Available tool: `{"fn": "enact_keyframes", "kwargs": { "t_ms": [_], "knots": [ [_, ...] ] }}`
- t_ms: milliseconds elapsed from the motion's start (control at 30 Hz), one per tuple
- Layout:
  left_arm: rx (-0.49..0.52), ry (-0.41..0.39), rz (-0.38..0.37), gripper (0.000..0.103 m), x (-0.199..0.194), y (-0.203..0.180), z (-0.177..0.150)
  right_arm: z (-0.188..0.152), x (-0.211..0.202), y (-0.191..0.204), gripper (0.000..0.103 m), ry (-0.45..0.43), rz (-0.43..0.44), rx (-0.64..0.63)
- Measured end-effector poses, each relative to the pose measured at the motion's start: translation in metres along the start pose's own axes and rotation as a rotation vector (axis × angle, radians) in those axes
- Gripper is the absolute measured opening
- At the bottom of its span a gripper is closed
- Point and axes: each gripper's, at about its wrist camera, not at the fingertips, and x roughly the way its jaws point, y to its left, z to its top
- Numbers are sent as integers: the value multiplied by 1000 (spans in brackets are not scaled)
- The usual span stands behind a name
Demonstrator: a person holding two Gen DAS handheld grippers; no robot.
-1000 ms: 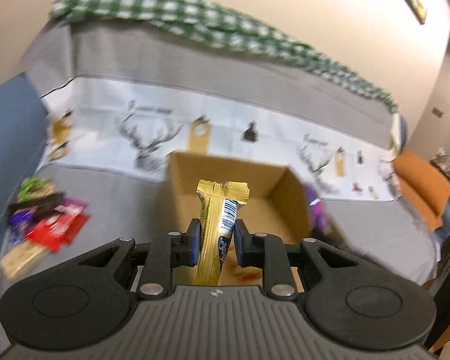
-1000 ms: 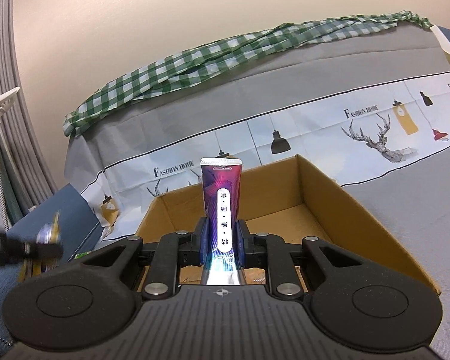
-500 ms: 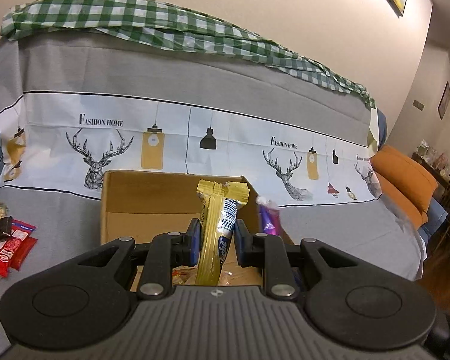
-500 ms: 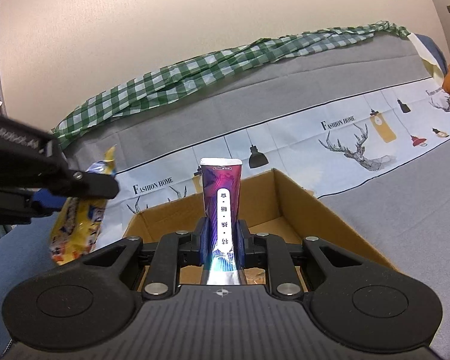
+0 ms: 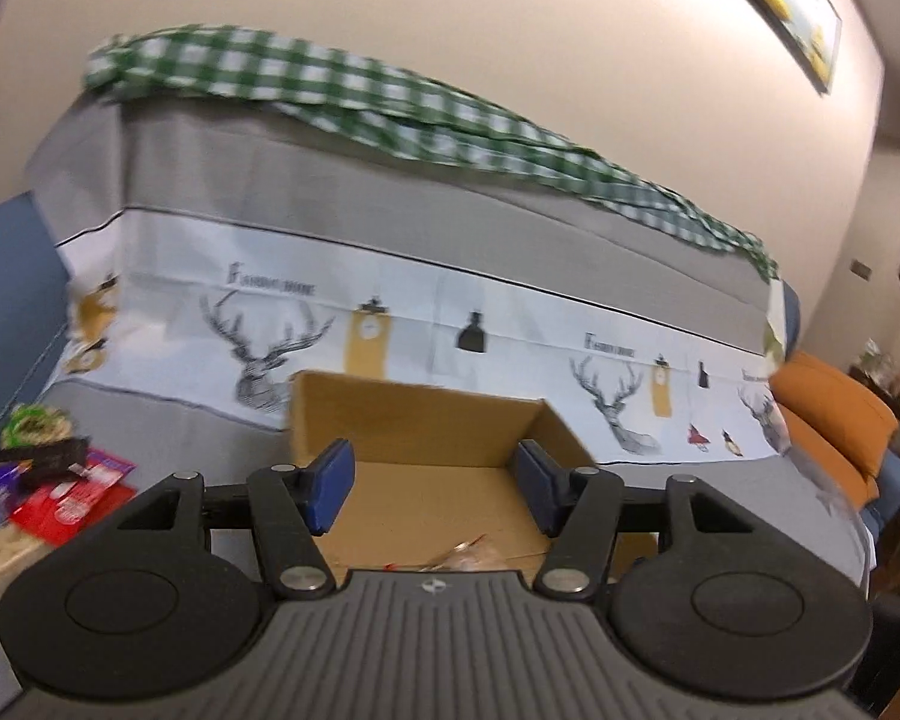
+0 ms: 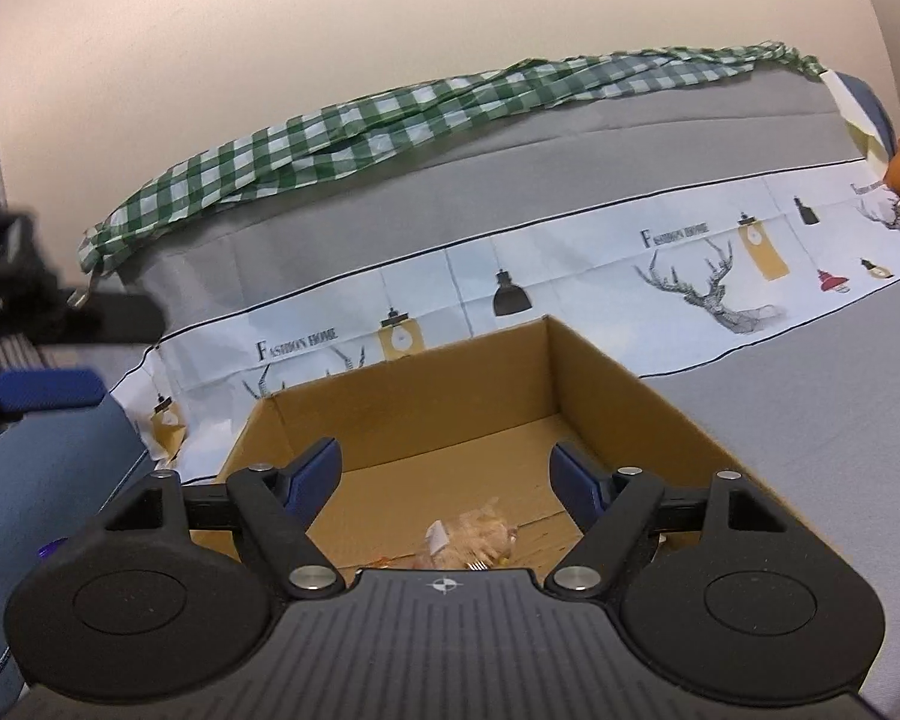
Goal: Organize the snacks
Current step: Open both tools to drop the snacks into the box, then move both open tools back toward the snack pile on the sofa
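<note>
The open cardboard box [image 6: 600, 396] fills the lower centre of both wrist views, and on its floor, low in the frame, lies a clear packet of pale snack pieces [image 6: 480, 537], partly hidden by the tool body. Over it, the left gripper [image 5: 435, 483] and right gripper [image 6: 447, 477] have just been opening; both stand apart with nothing between them. A heap of snack packets [image 5: 48, 480] lies at lower left on the grey sofa cover [image 5: 138, 420], beside the box.

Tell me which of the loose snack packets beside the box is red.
The flat red packet in the pile left of the cardboard box; its neighbours are purple, black, green and beige.
</note>
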Motion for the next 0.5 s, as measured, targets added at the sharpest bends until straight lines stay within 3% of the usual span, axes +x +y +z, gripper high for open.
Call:
{"fn": "enact_keyframes", "kwargs": {
  "t_ms": [167, 367, 500],
  "knots": [
    [36, -6, 55, 65, -13, 45, -10, -3, -3, 7, 78, -21, 12, -43],
    [124, 111, 168, 66, -8, 122, -29, -5, -6, 15, 64, 2, 99, -68],
    [175, 131, 253, 66, 3, 165, -30, -6, -5, 19, 62, 29, 126, -66]
  ]
}}
